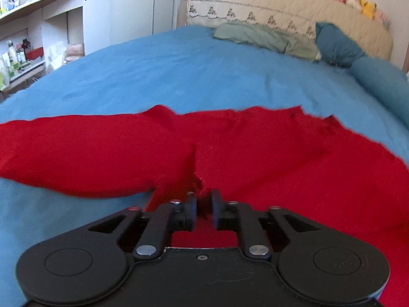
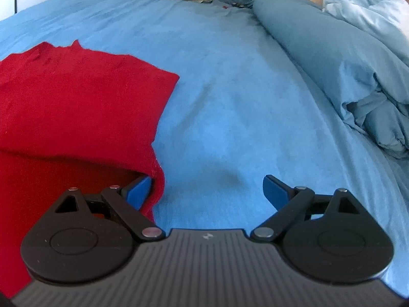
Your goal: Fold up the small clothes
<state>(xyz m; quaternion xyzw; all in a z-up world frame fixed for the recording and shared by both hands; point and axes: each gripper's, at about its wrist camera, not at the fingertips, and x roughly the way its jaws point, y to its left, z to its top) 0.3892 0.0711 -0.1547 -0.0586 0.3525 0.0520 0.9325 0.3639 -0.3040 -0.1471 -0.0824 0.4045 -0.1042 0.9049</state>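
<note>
A red garment (image 1: 230, 148) lies spread on the blue bedsheet (image 1: 179, 71), one sleeve stretching left. My left gripper (image 1: 204, 204) is shut on a bunched fold of the red cloth near its lower middle. In the right wrist view the same red garment (image 2: 76, 102) covers the left side on the blue bedsheet (image 2: 230, 102). My right gripper (image 2: 207, 192) is open wide over the sheet. Its left blue finger (image 2: 139, 189) sits under the garment's right edge, and its right finger (image 2: 274, 190) is over bare sheet.
Green and blue pillows (image 1: 268, 38) lie at the headboard (image 1: 255, 2). A rolled blue duvet (image 2: 345, 71) runs along the right side. White shelves with small items (image 1: 38, 12) stand at the far left.
</note>
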